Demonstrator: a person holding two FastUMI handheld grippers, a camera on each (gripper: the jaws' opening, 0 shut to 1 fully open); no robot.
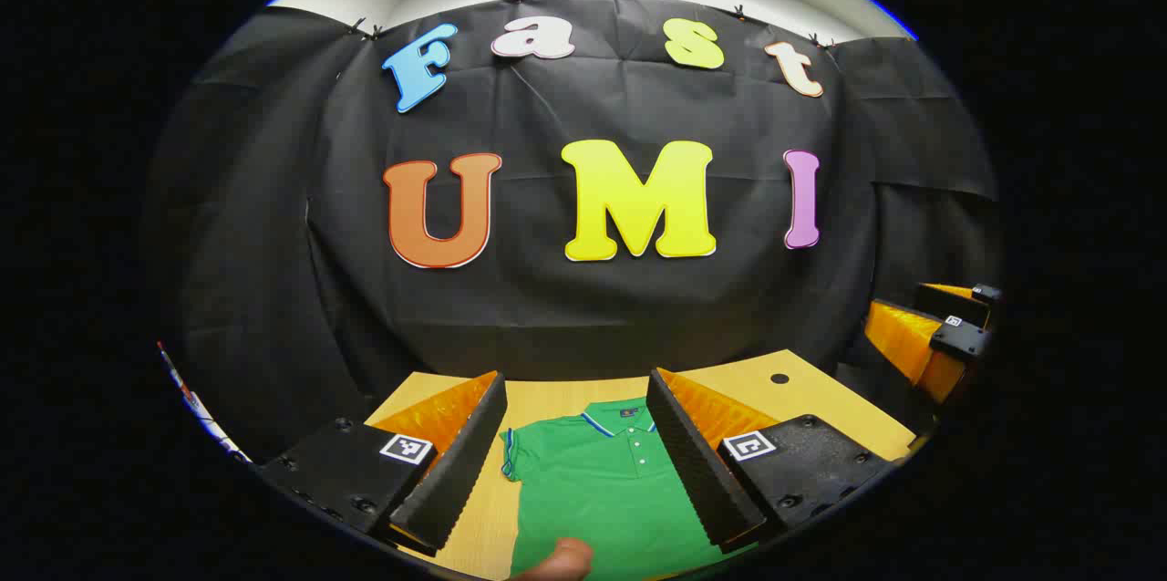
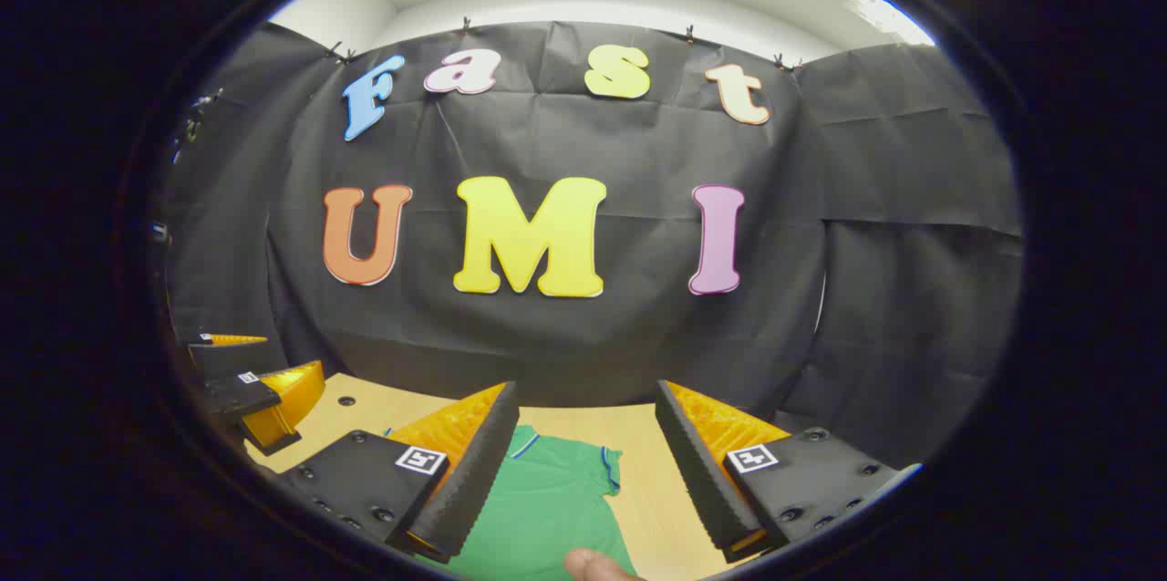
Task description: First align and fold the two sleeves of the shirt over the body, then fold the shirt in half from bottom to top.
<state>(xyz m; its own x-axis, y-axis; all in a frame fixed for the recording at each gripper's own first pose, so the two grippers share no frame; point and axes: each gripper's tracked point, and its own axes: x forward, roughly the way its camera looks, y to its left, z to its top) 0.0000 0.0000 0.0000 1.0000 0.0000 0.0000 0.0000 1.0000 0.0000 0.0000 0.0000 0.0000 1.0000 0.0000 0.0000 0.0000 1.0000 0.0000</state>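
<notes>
Green shirt [image 1: 602, 490] flat on table [image 1: 565, 394], collar toward the far wall, sleeves still out, likely spread ready for folding. Left gripper [image 1: 576, 462] fingers spread above the shirt, holding nothing. Right gripper [image 2: 583, 472] spread likewise over a sleeve [image 2: 570, 472]. Farther off, booth wall.

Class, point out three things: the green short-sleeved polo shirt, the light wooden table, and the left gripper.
green polo shirt [image 1: 602, 490]: left gripper view, chest panel below the collar.
light wooden table [image 1: 556, 399]: left gripper view, bare top behind the collar.
left gripper [image 1: 576, 444]: left gripper view, midway between its fingertips.
</notes>
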